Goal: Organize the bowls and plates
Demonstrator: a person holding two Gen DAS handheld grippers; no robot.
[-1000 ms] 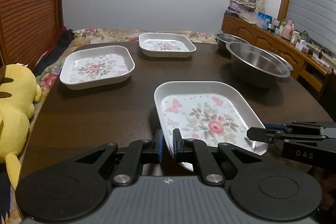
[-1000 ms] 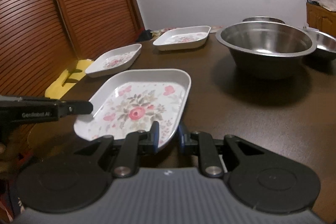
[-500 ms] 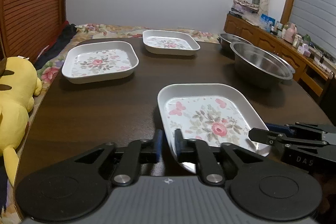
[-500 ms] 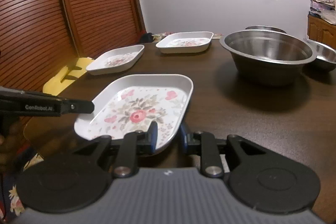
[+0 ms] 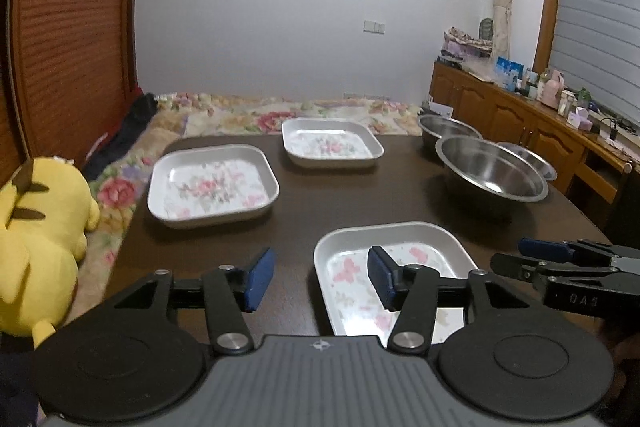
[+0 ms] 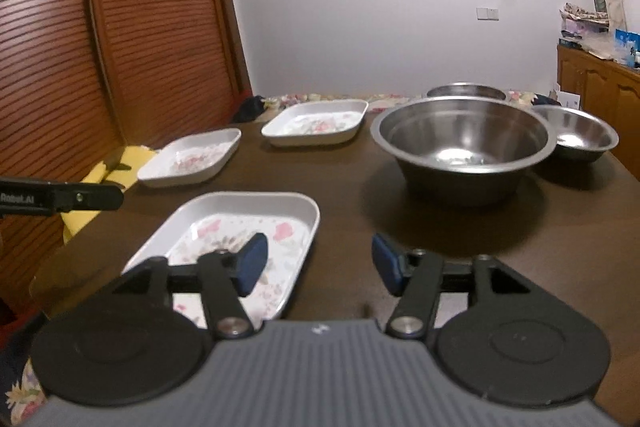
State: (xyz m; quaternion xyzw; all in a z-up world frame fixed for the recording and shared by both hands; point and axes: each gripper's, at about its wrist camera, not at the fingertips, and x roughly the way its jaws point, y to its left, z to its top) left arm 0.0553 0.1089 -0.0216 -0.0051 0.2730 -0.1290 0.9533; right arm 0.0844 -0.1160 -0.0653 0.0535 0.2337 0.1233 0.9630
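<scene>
A white square plate with pink flowers (image 5: 348, 279) (image 6: 256, 215) lies flat on the dark table near its front edge. My left gripper (image 5: 320, 277) hovers over the plate's left rim with its jaws opening; the rim is between the blue pads, untouched. My right gripper (image 6: 319, 265) (image 5: 516, 254) is opening over the plate's right rim, also without contact. Two more floral plates (image 5: 212, 183) (image 5: 330, 143) sit further back. A large steel bowl (image 5: 492, 175) (image 6: 464, 139) and two smaller steel bowls (image 5: 448, 127) (image 5: 532, 155) stand at the right.
A yellow plush toy (image 5: 36, 219) lies off the table's left edge, with floral bedding (image 5: 248, 115) behind the table. A wooden cabinet (image 5: 500, 107) with clutter lines the right wall. Louvred wooden doors (image 6: 80, 47) stand at the left.
Both grippers were shut on opposite rims of the near plate; both have spread their jaws and let go. The left gripper has risen, so its view looks higher across the table.
</scene>
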